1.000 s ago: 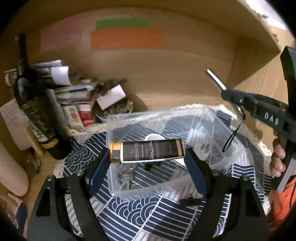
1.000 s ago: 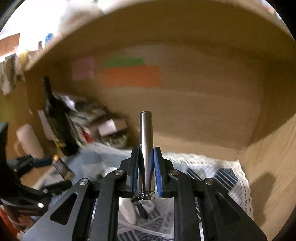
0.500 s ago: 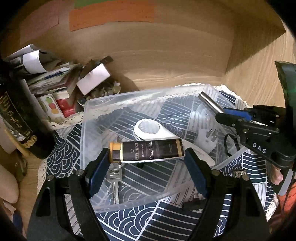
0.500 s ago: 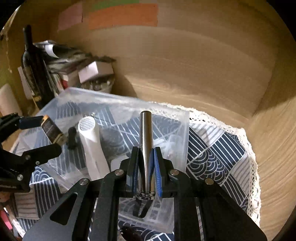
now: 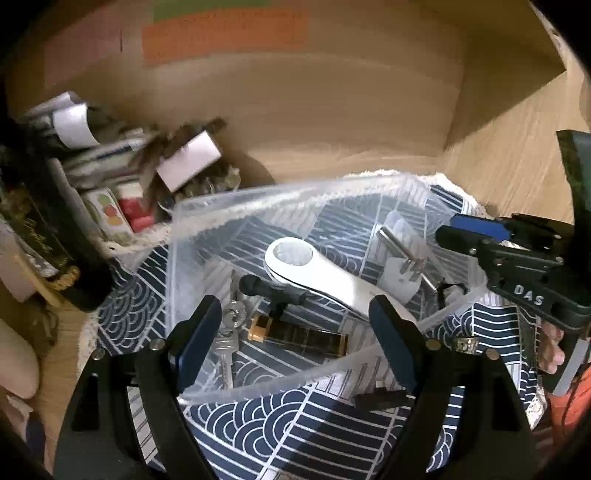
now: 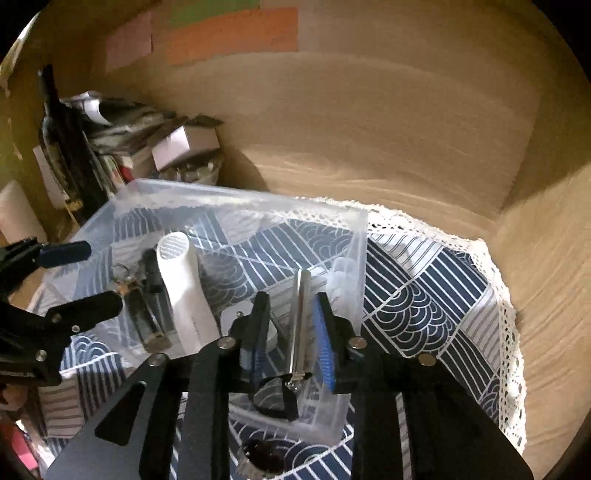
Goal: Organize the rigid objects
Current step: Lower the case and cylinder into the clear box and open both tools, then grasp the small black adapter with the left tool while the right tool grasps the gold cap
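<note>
I have both tools spread and empty: left tool (image 5: 291, 325), right tool (image 6: 291, 321). The dark gold-capped tube (image 5: 297, 335) and metal rod (image 6: 300, 321) lie inside the clear bin (image 5: 280, 199), center frame. A ring (image 5: 464, 345) sits outside, lower right.

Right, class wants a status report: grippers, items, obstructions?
Both grippers open. Black-gold tube and metal rod lie in clear bin. Nothing blocking.

Cloth (image 5: 295, 424) navy, white wave-and-stripe pattern; bin (image 5: 229, 214) clear; gripper pads (image 6: 325, 343) blue; wall strip (image 6: 232, 33) orange.
</note>
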`<move>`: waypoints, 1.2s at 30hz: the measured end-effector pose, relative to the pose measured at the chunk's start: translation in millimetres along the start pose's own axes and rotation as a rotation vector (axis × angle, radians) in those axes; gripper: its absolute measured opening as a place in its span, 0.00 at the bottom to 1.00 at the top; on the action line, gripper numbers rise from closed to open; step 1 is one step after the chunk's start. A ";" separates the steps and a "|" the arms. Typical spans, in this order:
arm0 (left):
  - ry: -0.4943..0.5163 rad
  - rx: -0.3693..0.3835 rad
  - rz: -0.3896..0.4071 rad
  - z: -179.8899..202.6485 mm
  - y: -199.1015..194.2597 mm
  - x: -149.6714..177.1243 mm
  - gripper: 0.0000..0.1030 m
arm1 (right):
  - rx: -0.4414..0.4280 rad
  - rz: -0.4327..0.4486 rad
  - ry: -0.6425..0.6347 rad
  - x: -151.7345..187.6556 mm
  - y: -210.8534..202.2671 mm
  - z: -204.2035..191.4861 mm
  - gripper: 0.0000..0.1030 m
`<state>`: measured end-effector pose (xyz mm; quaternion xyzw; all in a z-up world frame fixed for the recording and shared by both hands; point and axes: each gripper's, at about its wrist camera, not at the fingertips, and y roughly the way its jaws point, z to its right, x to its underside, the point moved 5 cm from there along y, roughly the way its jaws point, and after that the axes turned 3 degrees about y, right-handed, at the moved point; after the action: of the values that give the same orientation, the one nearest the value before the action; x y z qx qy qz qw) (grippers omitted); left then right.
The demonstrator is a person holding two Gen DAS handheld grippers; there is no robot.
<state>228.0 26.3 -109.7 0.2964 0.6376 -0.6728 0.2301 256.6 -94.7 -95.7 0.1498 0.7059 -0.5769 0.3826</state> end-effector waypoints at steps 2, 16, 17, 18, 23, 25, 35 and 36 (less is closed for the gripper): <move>0.000 -0.006 0.027 0.9 -11.2 -1.2 0.88 | -0.010 0.031 0.006 -1.2 -13.9 -0.2 0.26; 0.020 0.015 0.037 15.5 -49.9 35.0 0.97 | -0.034 0.058 0.055 42.7 -58.6 4.9 0.42; 0.025 0.015 0.029 17.4 -48.7 39.4 0.97 | -0.037 0.039 0.059 49.3 -55.2 5.6 0.42; 0.028 0.018 0.017 19.7 -45.7 44.7 0.97 | -0.035 0.025 0.061 55.8 -53.6 5.9 0.42; 0.033 0.048 -0.055 31.0 -26.4 63.9 0.97 | -0.047 -0.058 0.063 80.6 -33.5 2.6 0.42; 0.044 0.055 -0.079 36.8 -17.9 68.2 0.97 | -0.050 -0.086 0.051 87.2 -26.2 -0.6 0.42; 0.109 0.117 -0.172 67.3 25.2 72.2 0.75 | -0.066 -0.147 0.034 100.3 -3.8 3.4 0.29; 0.115 0.118 -0.183 69.9 29.3 73.1 0.68 | -0.070 -0.144 0.034 101.3 -5.0 4.0 0.29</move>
<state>188.2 -40.6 -180.6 0.2881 0.6335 -0.7092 0.1129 187.8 -123.1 -164.6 0.0949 0.7410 -0.5752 0.3333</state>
